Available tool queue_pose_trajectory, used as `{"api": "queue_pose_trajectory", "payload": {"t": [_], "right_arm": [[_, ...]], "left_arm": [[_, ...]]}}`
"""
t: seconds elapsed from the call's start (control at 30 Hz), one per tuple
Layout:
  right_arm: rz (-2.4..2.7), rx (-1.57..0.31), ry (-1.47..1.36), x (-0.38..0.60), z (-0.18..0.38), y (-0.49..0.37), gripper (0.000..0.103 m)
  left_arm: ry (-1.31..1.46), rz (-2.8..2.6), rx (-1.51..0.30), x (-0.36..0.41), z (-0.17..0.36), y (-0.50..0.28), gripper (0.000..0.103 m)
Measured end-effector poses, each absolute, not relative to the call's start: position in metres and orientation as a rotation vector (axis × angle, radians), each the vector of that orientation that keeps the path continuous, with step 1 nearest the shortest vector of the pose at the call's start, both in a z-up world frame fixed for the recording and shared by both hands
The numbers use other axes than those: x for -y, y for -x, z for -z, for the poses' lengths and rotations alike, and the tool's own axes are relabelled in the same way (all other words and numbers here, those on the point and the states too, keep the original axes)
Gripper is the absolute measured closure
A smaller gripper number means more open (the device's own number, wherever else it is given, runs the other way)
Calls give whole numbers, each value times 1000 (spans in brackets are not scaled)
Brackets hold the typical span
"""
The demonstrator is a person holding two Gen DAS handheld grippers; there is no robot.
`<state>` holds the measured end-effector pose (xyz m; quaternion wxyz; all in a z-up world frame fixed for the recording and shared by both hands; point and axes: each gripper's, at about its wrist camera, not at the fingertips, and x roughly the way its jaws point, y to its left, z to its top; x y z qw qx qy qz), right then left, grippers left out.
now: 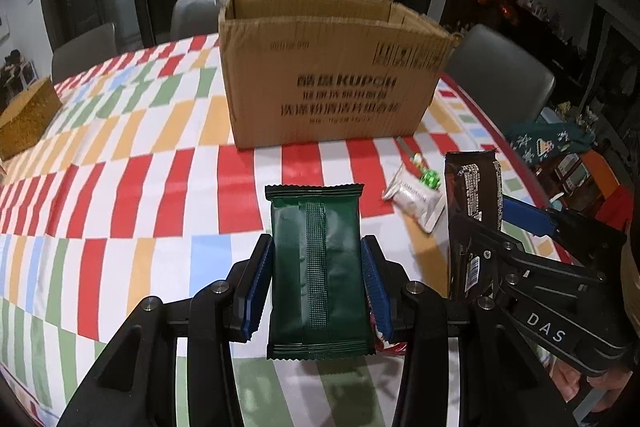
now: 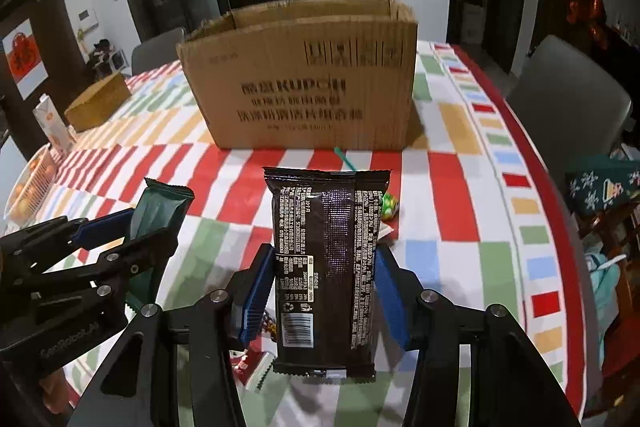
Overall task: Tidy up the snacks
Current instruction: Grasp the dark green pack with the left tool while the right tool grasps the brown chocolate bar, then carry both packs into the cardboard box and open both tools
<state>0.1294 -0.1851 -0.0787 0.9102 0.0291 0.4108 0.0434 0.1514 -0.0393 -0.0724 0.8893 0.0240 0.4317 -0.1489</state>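
A green packet [image 1: 318, 275] is clamped between the blue pads of the left tool [image 1: 318, 283], which presses on both its long sides; the packet stands upright between the pads, its crimped top edge jutting well past the fingertips and its lower edge hanging behind them, clear of the worktop [image 1: 120, 187]. A dark packet [image 2: 326, 267] is gripped the same way by the right tool [image 2: 324, 287], upright, with its printed back turned to the camera and its top edge beyond the fingertips. The two tools are held side by side, the right tool seen just to the right of the left one, each with its packet raised above the checked cloth. Straight ahead of both tools, farther along the worktop, an open carton [image 1: 328, 67] is set with its top flaps up. Between the carton and the right tool, a white wrapper [image 1: 414, 195] and a small green sweet [image 1: 430, 179] are left lying on the cloth.
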Motion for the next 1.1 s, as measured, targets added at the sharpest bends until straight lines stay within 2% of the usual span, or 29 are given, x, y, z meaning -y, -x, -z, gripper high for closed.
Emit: {"api": "queue_pose_trajectory", "payload": {"t": [0.63, 1.1], "right_arm": [[-97, -717, -64, 188, 25, -128, 52], [-102, -611, -66, 194, -17, -157, 52]], "left_arm": [[-43, 321, -765, 39, 20, -154, 60], [-34, 316, -687, 42, -20, -188, 60]]}}
